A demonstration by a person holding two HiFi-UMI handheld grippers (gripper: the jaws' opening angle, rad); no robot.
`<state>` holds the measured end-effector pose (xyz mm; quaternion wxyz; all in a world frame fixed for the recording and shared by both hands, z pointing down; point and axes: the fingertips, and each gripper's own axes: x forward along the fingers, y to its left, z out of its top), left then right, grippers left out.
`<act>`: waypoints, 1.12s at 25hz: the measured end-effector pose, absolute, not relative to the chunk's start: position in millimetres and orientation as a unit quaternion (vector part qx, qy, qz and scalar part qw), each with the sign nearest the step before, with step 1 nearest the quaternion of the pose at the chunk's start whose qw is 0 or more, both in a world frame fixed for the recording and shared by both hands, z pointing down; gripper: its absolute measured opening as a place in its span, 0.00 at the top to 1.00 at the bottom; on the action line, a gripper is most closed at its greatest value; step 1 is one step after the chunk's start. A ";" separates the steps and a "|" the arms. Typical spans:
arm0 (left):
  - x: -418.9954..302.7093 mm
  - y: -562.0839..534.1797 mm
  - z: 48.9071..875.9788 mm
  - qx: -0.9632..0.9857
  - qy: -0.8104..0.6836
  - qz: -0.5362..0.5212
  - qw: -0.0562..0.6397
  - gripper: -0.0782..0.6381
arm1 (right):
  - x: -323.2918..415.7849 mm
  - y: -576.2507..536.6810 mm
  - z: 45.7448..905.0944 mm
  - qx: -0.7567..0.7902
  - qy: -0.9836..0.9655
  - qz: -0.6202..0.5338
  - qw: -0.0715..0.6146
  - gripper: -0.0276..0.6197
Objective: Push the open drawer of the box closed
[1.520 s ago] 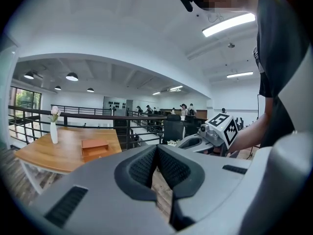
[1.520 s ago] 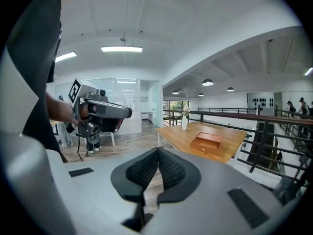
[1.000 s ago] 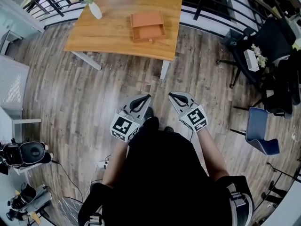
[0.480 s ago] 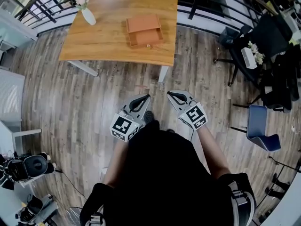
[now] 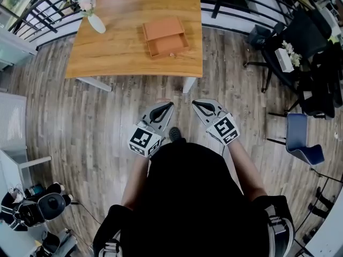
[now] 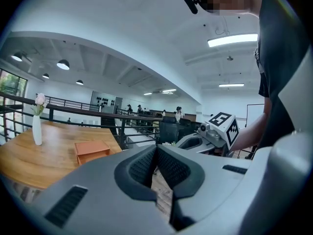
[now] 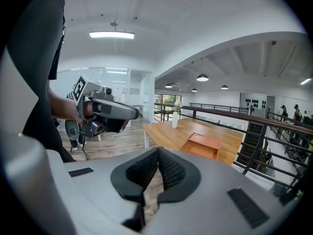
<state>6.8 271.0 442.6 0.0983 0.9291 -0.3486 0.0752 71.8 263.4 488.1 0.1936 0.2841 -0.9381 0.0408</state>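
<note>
Now, box: seen set on the wooden table, its drawer pulled out toward the person.
Left gripper: held over the floor, well short of the table; jaws pressed together, nothing between them.
Right gripper: held just beside it, jaws likewise clenched on nothing.
Vase: stood near the table's left corner, well apart from the box.

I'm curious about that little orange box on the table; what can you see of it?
The box is small, orange-brown and wood-like, with a flat top. Its drawer is pulled out toward the table's near edge, open and seemingly empty. It sits flat on the wooden table, apart from the vase; nothing else touches it.
</note>
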 end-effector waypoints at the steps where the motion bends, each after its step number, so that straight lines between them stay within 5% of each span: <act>1: 2.9 267.1 443.1 0.930 -0.346 0.076 0.099 0.86 | 66.7 260.9 488.8 0.284 -0.938 0.044 0.194 0.93; 28: -40.9 171.1 439.9 0.919 -0.367 0.099 0.104 0.86 | 18.0 154.8 518.3 0.257 -0.943 0.083 0.192 0.93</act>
